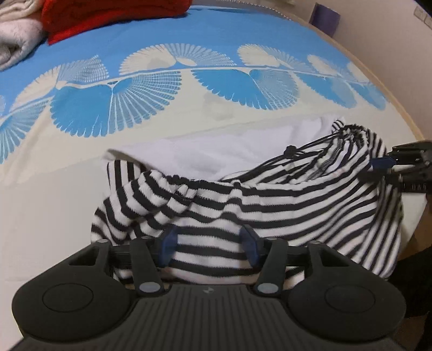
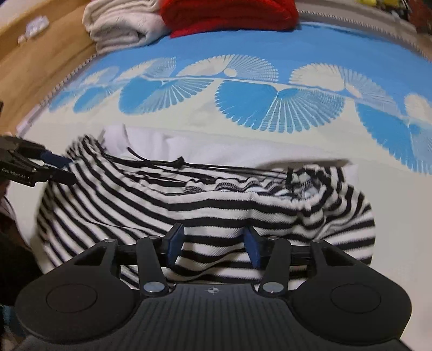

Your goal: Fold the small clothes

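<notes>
A black-and-white striped garment (image 1: pixel 243 197) with a black drawstring (image 1: pixel 318 147) lies bunched on the bed, over a white garment (image 1: pixel 216 151). My left gripper (image 1: pixel 210 243) has its blue pads wide apart with striped cloth lying between them. My right gripper (image 2: pixel 213 243) stands the same way over the striped garment (image 2: pixel 205 199). The right gripper shows at the right edge of the left wrist view (image 1: pixel 383 164), its tips at the cloth's edge. The left gripper shows at the left edge of the right wrist view (image 2: pixel 58 167), likewise at the cloth's edge.
The bed cover (image 1: pixel 189 89) is blue and cream with fan patterns. A folded red garment (image 2: pixel 229 16) and a folded cream towel (image 2: pixel 121 27) lie at the far side. The bed's wooden edge (image 2: pixel 40 59) runs along the left of the right wrist view.
</notes>
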Action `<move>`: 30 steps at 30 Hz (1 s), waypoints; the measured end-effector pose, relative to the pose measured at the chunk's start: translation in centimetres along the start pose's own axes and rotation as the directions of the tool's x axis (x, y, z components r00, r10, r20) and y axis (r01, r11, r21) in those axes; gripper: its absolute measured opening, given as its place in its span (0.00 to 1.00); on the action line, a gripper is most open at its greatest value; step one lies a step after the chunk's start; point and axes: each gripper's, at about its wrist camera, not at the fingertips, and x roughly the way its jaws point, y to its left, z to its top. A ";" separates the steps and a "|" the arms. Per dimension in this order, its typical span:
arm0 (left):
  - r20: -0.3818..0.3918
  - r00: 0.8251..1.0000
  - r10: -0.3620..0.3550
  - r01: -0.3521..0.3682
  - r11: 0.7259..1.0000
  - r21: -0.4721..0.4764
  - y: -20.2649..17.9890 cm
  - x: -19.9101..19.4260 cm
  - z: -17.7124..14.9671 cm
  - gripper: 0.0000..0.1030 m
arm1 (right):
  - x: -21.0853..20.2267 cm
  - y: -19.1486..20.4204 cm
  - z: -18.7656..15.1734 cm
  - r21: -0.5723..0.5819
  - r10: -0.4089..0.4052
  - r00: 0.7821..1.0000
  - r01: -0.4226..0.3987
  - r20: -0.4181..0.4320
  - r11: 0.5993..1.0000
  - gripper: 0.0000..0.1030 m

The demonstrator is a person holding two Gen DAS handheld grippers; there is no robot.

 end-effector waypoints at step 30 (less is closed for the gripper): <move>0.121 0.993 0.002 0.052 0.898 -0.436 13.7 0.0 3.4 0.49 | -2.3 -12.1 2.3 0.318 -0.235 0.954 0.168 0.186 0.933 0.44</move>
